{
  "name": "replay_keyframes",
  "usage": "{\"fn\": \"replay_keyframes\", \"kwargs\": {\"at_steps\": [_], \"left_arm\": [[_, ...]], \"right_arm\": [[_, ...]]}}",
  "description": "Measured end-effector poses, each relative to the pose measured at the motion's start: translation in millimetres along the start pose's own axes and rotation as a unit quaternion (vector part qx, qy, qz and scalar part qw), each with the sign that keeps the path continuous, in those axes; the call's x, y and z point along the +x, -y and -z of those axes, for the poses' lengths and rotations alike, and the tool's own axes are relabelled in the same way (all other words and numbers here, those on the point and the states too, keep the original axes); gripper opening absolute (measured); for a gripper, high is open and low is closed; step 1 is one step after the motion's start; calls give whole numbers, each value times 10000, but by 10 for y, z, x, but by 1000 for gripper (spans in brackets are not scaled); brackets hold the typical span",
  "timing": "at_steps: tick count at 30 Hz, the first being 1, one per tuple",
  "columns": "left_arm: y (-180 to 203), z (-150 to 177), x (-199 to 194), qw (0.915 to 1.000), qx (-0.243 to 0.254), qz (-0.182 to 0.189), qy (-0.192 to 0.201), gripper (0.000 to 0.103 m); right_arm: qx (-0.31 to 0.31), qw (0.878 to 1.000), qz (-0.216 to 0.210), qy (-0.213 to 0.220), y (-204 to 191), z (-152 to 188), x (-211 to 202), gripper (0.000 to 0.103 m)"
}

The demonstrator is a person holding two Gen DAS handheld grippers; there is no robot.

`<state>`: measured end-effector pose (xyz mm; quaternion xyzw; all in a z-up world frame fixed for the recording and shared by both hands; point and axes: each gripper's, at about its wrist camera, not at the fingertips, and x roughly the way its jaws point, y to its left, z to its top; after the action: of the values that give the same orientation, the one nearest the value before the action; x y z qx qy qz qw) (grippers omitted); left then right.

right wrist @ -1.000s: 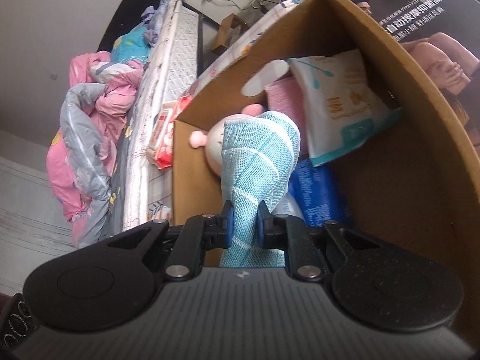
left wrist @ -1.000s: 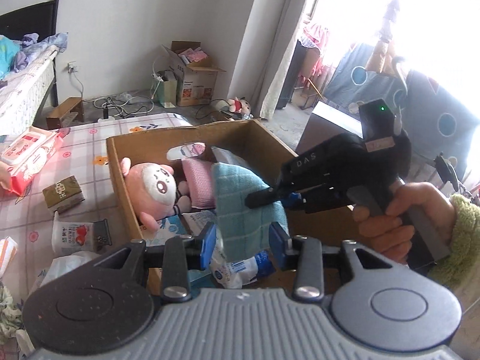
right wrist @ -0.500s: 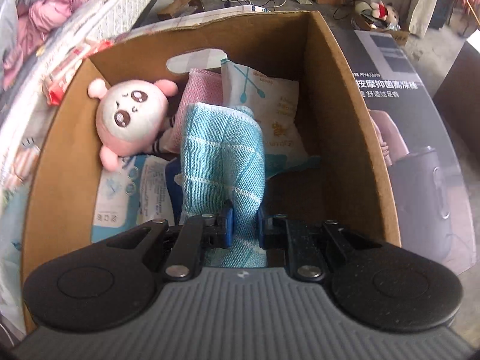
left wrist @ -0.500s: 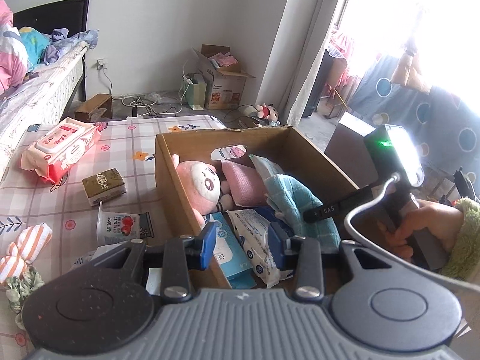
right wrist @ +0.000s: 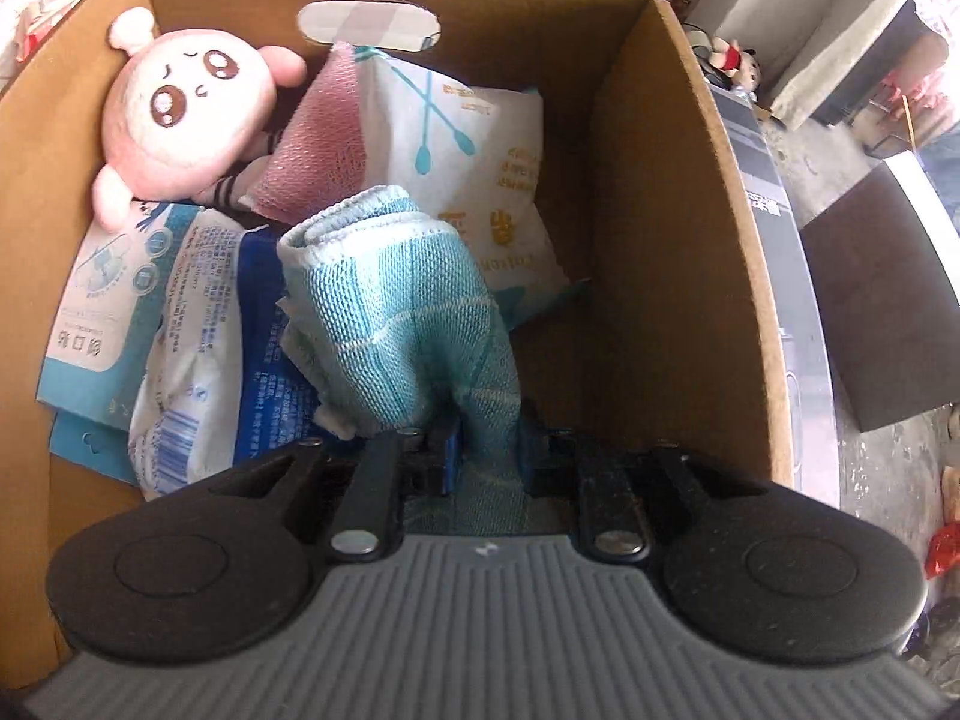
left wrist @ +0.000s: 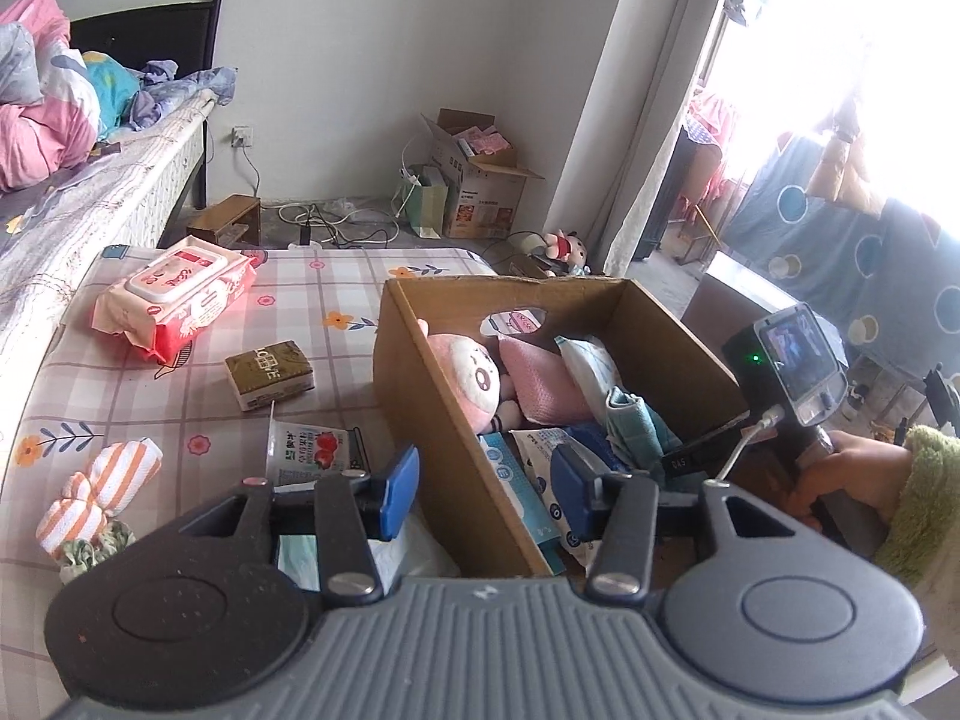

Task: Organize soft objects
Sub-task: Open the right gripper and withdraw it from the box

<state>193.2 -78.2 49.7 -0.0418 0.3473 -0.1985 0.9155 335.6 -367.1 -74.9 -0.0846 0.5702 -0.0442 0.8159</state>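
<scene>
One teal towel (right wrist: 414, 324) between the slowly opening right claw (right wrist: 487, 461); left claw (left wrist: 483, 498) opening, empty; one cardboard box (right wrist: 678, 276).

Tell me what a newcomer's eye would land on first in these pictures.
First, the open cardboard box on the flowered bedsheet, with a pink plush doll tucked in its far left corner. Next, the blue checked towel between the opening jaws of the right gripper, resting on packets in the middle of the box. Outside it, a red wet-wipes pack and an orange-striped soft toy lie on the sheet.
</scene>
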Motion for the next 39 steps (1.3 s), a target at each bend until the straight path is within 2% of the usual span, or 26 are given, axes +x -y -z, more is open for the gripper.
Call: {"fn": "replay_keyframes", "kwargs": {"at_steps": [8, 12, 17, 20, 21, 23, 25, 27, 29, 31, 34, 37, 39], "left_arm": [[-154, 53, -194, 9999, -78, -84, 95, 58], [-215, 94, -267, 9998, -126, -113, 127, 62], [-306, 134, -379, 9995, -188, -178, 204, 65], [-371, 160, -460, 9991, -254, -237, 254, 65], [-399, 176, -490, 9989, -274, -257, 272, 65], [-452, 210, -550, 9985, -321, -308, 305, 66], [-510, 250, -610, 9982, -370, -356, 321, 68], [-570, 295, -675, 9977, -409, -425, 340, 71], [-627, 351, -744, 9971, -397, -542, 357, 76], [-709, 413, -827, 9961, -407, -695, 354, 83], [-844, 501, -943, 9946, -454, -859, 371, 90], [-968, 595, -1012, 9924, -531, -1050, 363, 92], [-1053, 658, -1035, 9912, -591, -1145, 315, 92]], "right_arm": [[557, 9983, 64, -139, 90, 76, 38, 18], [980, 9950, -99, -156, 191, 117, 12, 19], [1187, 9924, -148, 291, 224, 197, -310, 32], [1297, 9879, -270, 800, 273, 260, -636, 34], [1399, 9846, -479, 931, 314, 283, -737, 34], [1604, 9771, -1047, 925, 362, 300, -810, 34], [1823, 9682, -1557, 722, 376, 305, -758, 33], [2067, 9598, -1857, 399, 366, 321, -586, 33], [2321, 9533, -1927, 138, 360, 328, -370, 32], [2661, 9436, -1970, 59, 392, 366, -198, 32], [3067, 9313, -1961, 158, 500, 401, -108, 33], [3354, 9181, -2102, 214, 582, 480, -112, 33], [3353, 9167, -2154, 299, 569, 530, -204, 33]]}}
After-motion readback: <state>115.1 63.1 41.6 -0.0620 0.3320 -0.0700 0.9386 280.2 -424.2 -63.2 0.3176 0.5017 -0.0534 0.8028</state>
